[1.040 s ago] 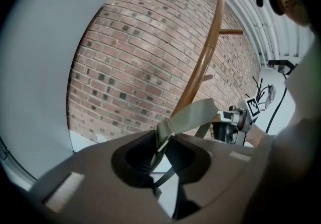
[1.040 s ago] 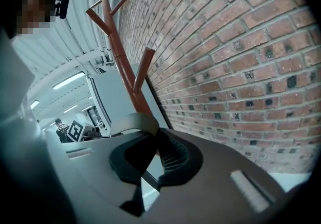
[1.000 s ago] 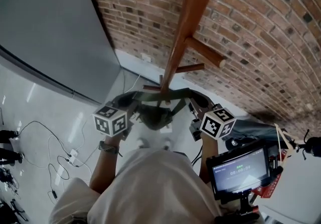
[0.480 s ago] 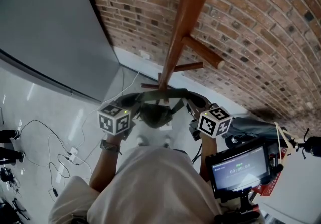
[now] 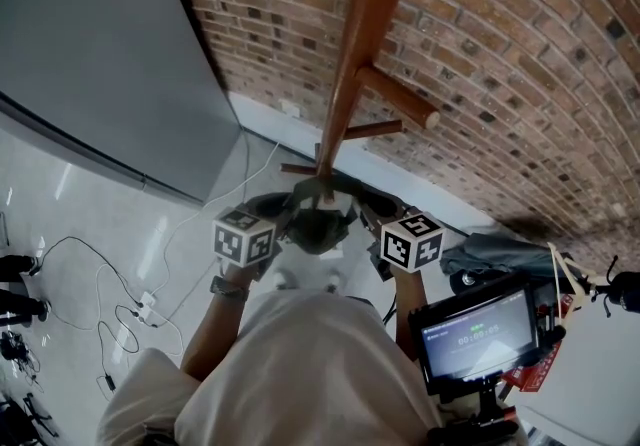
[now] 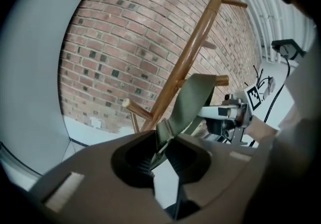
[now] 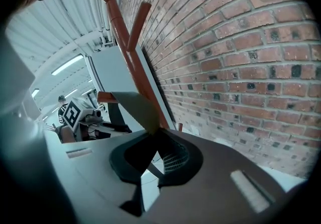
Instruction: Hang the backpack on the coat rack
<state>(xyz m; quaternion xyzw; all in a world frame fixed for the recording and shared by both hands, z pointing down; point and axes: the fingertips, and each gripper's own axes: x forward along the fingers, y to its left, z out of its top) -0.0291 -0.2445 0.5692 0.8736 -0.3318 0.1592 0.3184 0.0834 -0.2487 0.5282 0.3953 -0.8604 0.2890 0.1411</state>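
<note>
You hold two grippers, the left gripper (image 6: 160, 146) and the right gripper (image 7: 152, 150). Each carries one marker cube (image 5: 245, 239), so you have two cubes in all. There is one backpack (image 5: 318, 229) and one coat rack (image 5: 365, 24). In the head view you can count four pegs (image 5: 400, 99) on its single pole. You also have one brick wall (image 5: 520, 84), one grey panel (image 5: 90, 54) and one small screen (image 5: 482, 334).
</note>
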